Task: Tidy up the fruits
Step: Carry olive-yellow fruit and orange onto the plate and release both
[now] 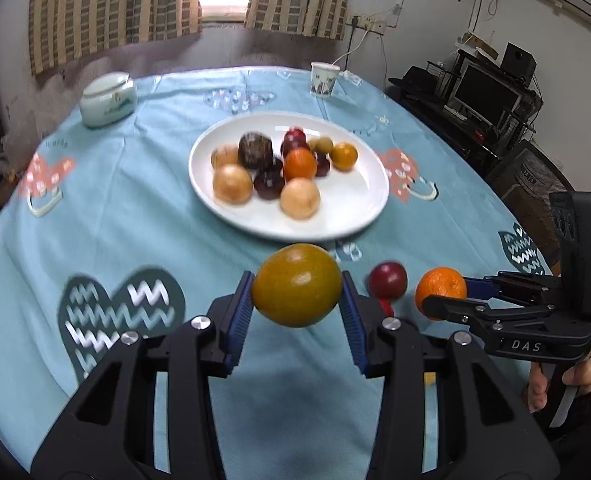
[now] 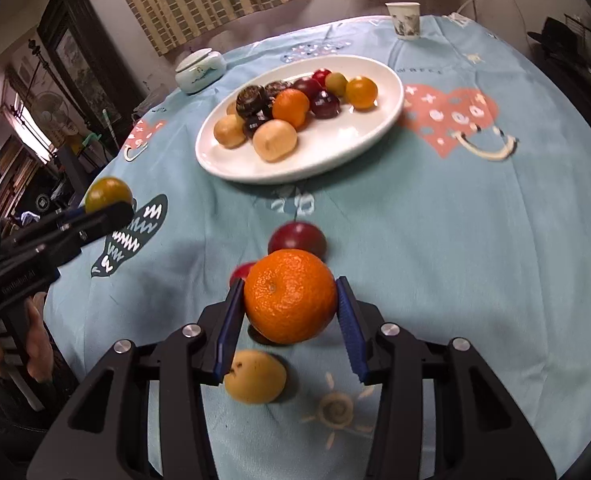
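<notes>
My left gripper is shut on a green-yellow citrus fruit and holds it above the cloth, just short of the white plate. The plate holds several fruits. My right gripper is shut on an orange, also off the table. In the left wrist view the right gripper and its orange show at the right. A red plum lies on the cloth beyond the orange, a small red fruit beside it, and a yellow pear-like fruit lies under my right gripper.
A round table with a light blue patterned cloth. A lidded ceramic jar stands at the far left and a paper cup at the far edge. Shelves with a monitor stand to the right of the table.
</notes>
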Demonstrator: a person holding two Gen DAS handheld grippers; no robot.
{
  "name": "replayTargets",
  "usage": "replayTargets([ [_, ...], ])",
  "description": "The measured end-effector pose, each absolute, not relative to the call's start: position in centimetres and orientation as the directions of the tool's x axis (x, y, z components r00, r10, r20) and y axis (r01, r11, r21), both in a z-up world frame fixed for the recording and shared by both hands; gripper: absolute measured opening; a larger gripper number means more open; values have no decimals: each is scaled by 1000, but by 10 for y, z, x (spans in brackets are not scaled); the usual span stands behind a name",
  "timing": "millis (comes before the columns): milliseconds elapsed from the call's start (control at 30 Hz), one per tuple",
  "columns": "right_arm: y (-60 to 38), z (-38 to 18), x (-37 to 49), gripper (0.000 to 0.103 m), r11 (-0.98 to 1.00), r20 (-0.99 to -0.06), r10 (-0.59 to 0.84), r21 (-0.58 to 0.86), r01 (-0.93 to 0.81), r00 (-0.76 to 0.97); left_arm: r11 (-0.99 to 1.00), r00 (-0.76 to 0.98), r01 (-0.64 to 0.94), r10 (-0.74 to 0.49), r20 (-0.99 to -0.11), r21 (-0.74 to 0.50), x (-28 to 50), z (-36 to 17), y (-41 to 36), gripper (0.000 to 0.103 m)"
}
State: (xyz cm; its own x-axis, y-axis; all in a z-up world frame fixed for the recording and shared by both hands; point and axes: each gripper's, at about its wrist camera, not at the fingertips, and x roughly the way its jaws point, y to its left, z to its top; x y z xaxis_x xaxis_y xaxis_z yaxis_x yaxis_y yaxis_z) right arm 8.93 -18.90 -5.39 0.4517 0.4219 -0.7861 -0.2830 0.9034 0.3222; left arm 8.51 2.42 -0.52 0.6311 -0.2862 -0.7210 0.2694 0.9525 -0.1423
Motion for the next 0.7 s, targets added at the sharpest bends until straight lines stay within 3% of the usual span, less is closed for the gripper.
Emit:
replayTargets([
  [267, -186, -19, 172, 46, 921, -774, 369, 232, -312, 515, 964, 654, 246, -242, -717, -101, 182, 27, 12, 43],
  [700, -175, -23, 292, 46, 945, -783, 318, 213, -250, 534, 980, 606, 171, -186, -773, -102, 319, -7, -12, 43],
])
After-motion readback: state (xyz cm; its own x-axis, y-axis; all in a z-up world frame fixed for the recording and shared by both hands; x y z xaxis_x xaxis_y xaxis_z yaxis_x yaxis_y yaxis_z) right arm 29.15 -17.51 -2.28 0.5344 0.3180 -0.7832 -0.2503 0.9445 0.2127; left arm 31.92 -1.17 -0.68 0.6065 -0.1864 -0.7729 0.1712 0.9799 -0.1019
